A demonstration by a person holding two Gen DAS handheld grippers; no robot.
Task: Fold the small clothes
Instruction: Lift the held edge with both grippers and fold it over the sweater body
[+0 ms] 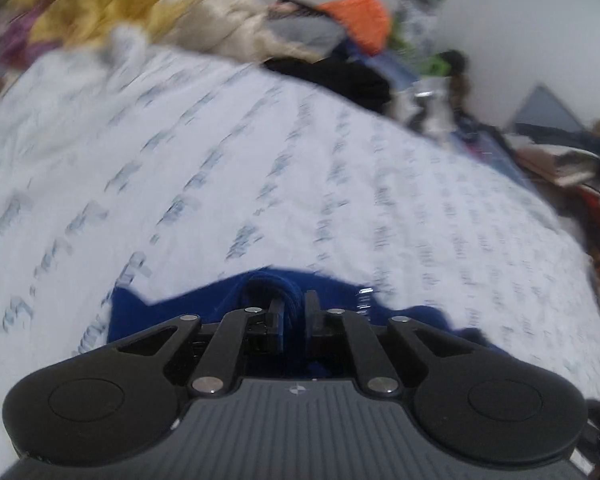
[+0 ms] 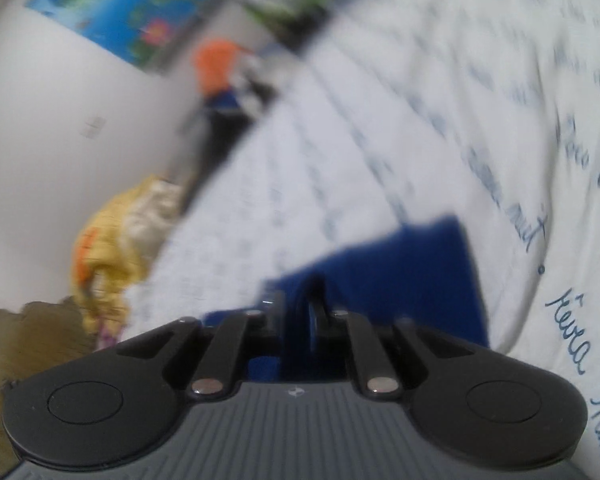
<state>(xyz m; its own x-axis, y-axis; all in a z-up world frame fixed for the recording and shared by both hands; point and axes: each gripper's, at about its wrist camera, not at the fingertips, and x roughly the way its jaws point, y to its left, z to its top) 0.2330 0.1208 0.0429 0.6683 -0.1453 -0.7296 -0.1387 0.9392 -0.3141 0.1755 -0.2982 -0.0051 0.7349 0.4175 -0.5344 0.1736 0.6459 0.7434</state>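
Left wrist view: a small garment of deep blue knitted cloth (image 1: 332, 296) is seen lying on a white bedsheet printed with rows of blue handwriting (image 1: 220, 152), just ahead of and beneath the black two-finger left gripper (image 1: 294, 306). A raised fold of the blue cloth is caught between the fingers, which stand only slightly apart, so the fabric is taken to be pinched (the blur leaves the contact itself soft). In the right wrist view the same blue garment (image 2: 400, 272) is spread flat on the sheet (image 2: 420, 100), and an edge of it runs up between the narrow jaws of the black right gripper (image 2: 302, 314); whether the pads press on it cannot be told through the blur.

Further out, along the far edge of the sheet, a heap of other clothes is seen: a crumpled yellow and cream cloth (image 1: 140, 4), an orange piece (image 1: 364, 16) and a black one (image 1: 340, 76). On the white wall behind, a blue and green poster (image 2: 132, 4) is hung.
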